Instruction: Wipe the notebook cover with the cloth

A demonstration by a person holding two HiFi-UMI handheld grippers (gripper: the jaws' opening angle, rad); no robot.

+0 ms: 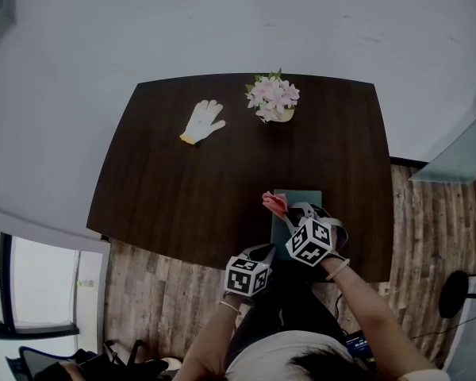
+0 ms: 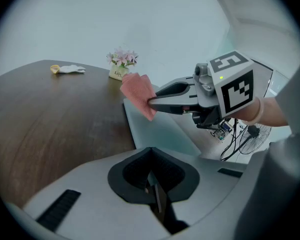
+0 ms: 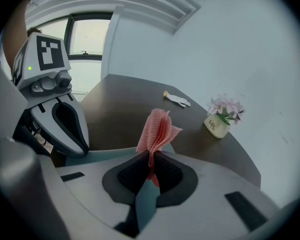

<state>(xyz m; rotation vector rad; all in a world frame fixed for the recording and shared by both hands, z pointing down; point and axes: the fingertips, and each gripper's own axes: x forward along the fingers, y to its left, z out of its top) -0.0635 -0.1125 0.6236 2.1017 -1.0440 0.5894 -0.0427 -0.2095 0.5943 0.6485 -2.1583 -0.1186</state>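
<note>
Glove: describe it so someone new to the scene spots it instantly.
Start at the dark wooden table. Near its far edge, left of the pot of pink flowers in the head view, lies the glove. It is flat, white, with a yellow cuff.

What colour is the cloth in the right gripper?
The cloth is salmon pink; it shows best in the right gripper view.

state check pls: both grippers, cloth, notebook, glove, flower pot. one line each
left gripper: shut, nothing between its jaws.
right gripper: shut on cloth.
cloth: bunched, pinched at one end, held over the notebook; contact unclear.
notebook: closed, flat on the table at its near edge.
glove: lying flat at the far side, nothing touching it.
flower pot: upright, at the far edge.
</note>
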